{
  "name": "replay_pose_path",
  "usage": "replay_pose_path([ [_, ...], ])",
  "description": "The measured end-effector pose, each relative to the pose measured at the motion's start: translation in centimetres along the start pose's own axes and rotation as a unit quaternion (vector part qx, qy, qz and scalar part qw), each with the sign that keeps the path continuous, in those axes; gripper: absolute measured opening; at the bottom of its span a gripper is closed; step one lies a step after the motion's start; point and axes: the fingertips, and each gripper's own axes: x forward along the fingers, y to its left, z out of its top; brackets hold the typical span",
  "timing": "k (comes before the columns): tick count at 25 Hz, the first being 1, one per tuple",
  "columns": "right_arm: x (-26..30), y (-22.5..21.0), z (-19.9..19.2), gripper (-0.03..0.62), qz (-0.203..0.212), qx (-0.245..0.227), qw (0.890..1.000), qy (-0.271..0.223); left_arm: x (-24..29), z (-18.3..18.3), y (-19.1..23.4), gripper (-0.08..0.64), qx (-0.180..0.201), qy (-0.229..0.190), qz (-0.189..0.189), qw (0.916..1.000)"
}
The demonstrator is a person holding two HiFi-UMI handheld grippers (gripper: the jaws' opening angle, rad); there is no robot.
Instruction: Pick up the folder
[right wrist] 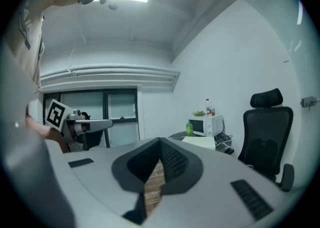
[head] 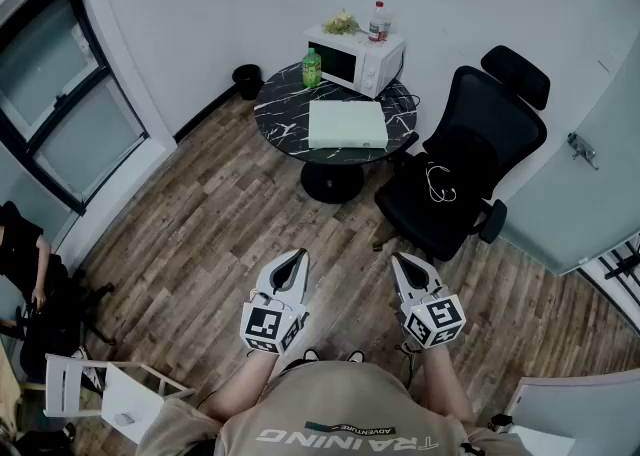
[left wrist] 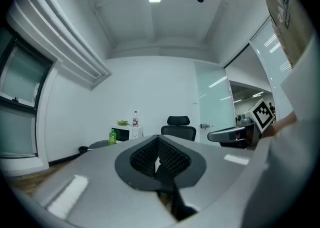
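Observation:
A pale green folder (head: 346, 125) lies flat on the round black marble table (head: 283, 116) across the room; the right gripper view shows the folder (right wrist: 202, 141) as a thin pale slab. Both grippers are held level in front of the person, well short of the table. My left gripper (head: 299, 259) is shut with nothing in it, its jaws meeting at the tip (left wrist: 158, 148). My right gripper (head: 401, 262) is shut too and holds nothing (right wrist: 160, 150). Each gripper shows in the other's view, the right one (left wrist: 235, 132) and the left one (right wrist: 90, 124).
On the table stand a white microwave (head: 356, 59) and a green bottle (head: 312, 68). A black office chair (head: 462, 165) sits right of the table. A black bin (head: 247, 80) stands by the wall. A white folding chair (head: 105, 390) is at lower left. Wood floor (head: 200, 234) lies between me and the table.

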Motion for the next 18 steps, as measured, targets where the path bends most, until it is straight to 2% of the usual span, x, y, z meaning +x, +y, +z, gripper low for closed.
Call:
replay_pose_path([
  [7, 1.4, -4.1, 1.7, 0.009, -0.021, -0.011, 1.000, -0.001, 3.8, 1.2, 0.4, 0.006, -0.009, -0.002, -0.010, 0.9999],
  [13, 4.2, -3.5, 2.7, 0.009, -0.007, -0.024, 1.000, 0.008, 5.1, 1.3, 1.9, 0.006, -0.016, 0.011, -0.015, 0.9997],
  [18, 5.9, -2.2, 0.2, 0.009, -0.001, -0.019, 0.999, 0.033, 5.0, -0.9, 3.3, 0.006, -0.032, 0.036, -0.031, 0.9984],
])
